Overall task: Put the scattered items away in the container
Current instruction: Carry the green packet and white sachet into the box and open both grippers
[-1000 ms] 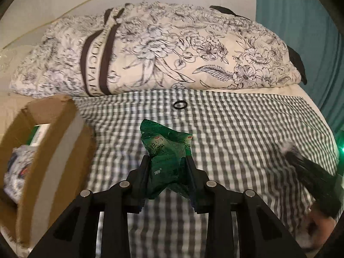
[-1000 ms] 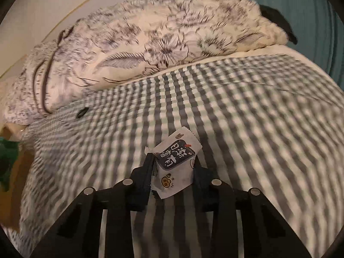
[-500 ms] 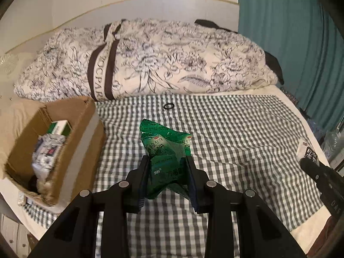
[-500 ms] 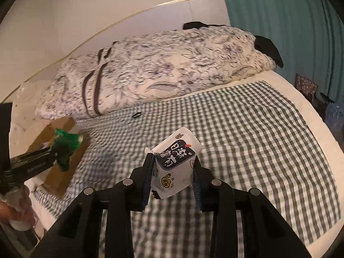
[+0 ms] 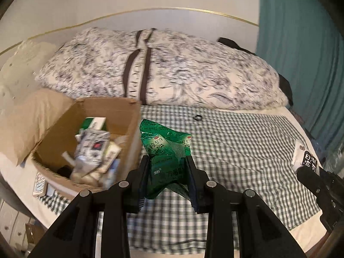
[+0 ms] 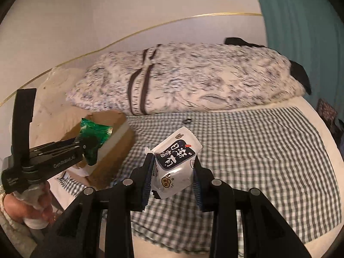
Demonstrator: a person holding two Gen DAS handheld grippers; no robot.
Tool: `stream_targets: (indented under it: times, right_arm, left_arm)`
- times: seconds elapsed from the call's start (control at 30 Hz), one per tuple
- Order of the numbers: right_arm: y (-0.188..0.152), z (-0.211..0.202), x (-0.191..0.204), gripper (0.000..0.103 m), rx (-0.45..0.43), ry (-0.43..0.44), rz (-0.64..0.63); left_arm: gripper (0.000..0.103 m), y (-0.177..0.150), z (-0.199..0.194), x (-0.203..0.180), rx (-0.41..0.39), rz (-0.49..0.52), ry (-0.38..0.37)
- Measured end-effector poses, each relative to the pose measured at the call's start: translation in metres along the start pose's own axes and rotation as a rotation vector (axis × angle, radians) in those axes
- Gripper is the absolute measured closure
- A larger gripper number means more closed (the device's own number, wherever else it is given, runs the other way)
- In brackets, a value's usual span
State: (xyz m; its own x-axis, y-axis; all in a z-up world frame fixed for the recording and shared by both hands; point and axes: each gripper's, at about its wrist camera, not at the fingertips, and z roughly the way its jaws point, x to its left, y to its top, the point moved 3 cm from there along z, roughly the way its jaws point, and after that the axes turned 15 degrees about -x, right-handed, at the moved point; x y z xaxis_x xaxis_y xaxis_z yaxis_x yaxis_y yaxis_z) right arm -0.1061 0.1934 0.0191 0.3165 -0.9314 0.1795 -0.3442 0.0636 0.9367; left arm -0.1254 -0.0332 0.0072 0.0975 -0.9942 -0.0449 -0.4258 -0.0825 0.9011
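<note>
My left gripper [image 5: 167, 173] is shut on a green packet [image 5: 166, 154] and holds it in the air just right of the open cardboard box [image 5: 64, 116]. The box holds several packets and small cartons. In the right wrist view the left gripper [image 6: 89, 148] hangs over the box's near edge [image 6: 120, 133]. My right gripper [image 6: 173, 173] is shut on a white and navy snack packet [image 6: 175, 161], held above the checked sheet. That packet also shows at the right edge of the left wrist view [image 5: 305, 159]. A small black ring [image 5: 197, 117] lies on the sheet.
The box stands at the left end of a bed with a green checked sheet [image 5: 247, 150]. A rolled floral duvet [image 5: 172, 68] lies along the back. A teal curtain [image 5: 301, 53] hangs at the right. A drawer unit [image 5: 13, 223] stands below the box.
Both grippers have risen and pulled back from the sheet. My left gripper has swung left with the green packet, bringing the box closer and its inside into view.
</note>
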Motion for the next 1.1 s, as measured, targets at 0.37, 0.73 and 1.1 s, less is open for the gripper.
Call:
stream_targets:
  times: [0.37,0.73,1.1]
  right_arm:
    - [0.013,0.075,0.109,0.07,0.055,0.152,-0.109]
    - [0.006,0.181,0.197,0.07,0.139,0.287,-0.17]
    - [0.025,0.212,0.218,0.029,0.075,0.306,-0.081]
  left_arm:
    - [0.071,0.01,0.021,0.116,0.003,-0.103,0.127]
    - [0.071,0.003,0.067,0.195,0.063,-0.139,0.208]
    - [0.01,0.001,0.07,0.194,0.035,-0.118,0.216]
